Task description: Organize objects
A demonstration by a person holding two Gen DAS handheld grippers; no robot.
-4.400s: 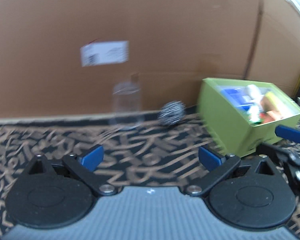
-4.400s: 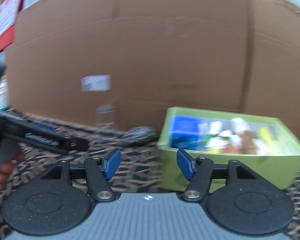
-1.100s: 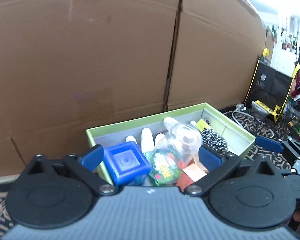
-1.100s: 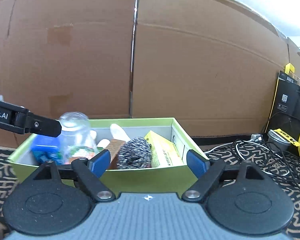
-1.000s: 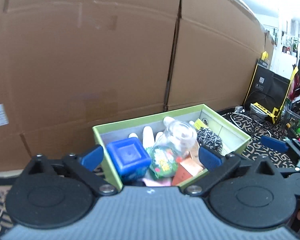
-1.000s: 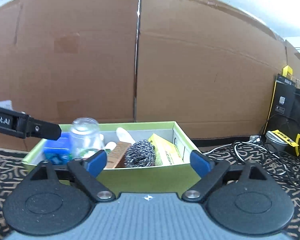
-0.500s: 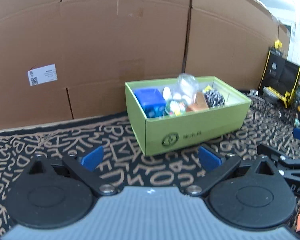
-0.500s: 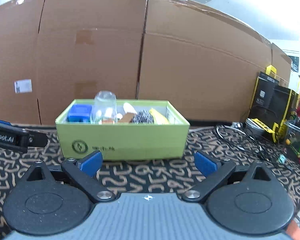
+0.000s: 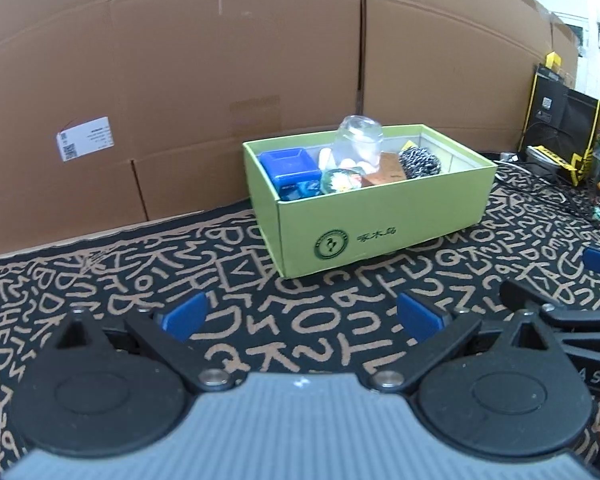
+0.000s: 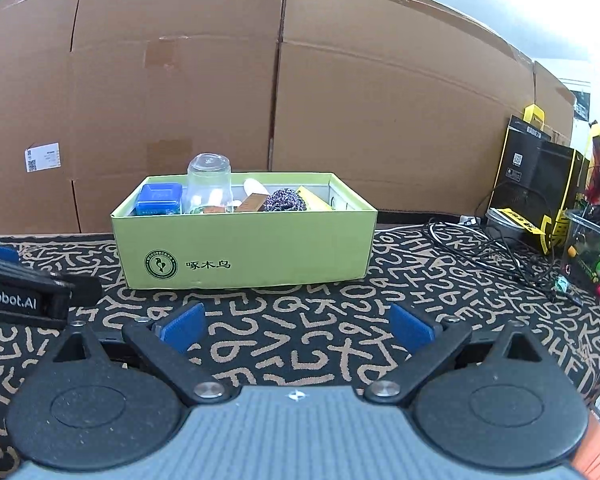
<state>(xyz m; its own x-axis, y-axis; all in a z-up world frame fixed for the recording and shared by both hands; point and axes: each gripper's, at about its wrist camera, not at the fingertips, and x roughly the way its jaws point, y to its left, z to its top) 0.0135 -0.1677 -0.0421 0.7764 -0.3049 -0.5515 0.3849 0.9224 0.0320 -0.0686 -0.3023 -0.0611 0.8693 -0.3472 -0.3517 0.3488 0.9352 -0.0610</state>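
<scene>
A green cardboard box (image 9: pixel 384 222) (image 10: pixel 260 248) stands on the patterned mat by the cardboard wall. In it are a clear upturned glass jar (image 9: pixel 360 144) (image 10: pixel 209 184), a blue square tin (image 9: pixel 288 166) (image 10: pixel 159 198), a steel scourer (image 9: pixel 420 163) (image 10: pixel 286 200), a brown block (image 9: pixel 386 170) and a round printed item (image 9: pixel 340 180). My left gripper (image 9: pixel 300 316) is open and empty, well in front of the box. My right gripper (image 10: pixel 296 326) is open and empty, also in front of the box.
A tall cardboard wall (image 10: pixel 300 100) runs behind the box. Cables (image 10: pixel 480 248), black-and-yellow packages (image 10: pixel 540 176) and a clear bin of small items (image 10: pixel 592 248) lie at the right. The left gripper's body (image 10: pixel 20 296) shows at the left edge of the right wrist view.
Both grippers have drawn back from over the box to low above the mat in front of it. The jar and scourer that stood on the mat now lie in the box.
</scene>
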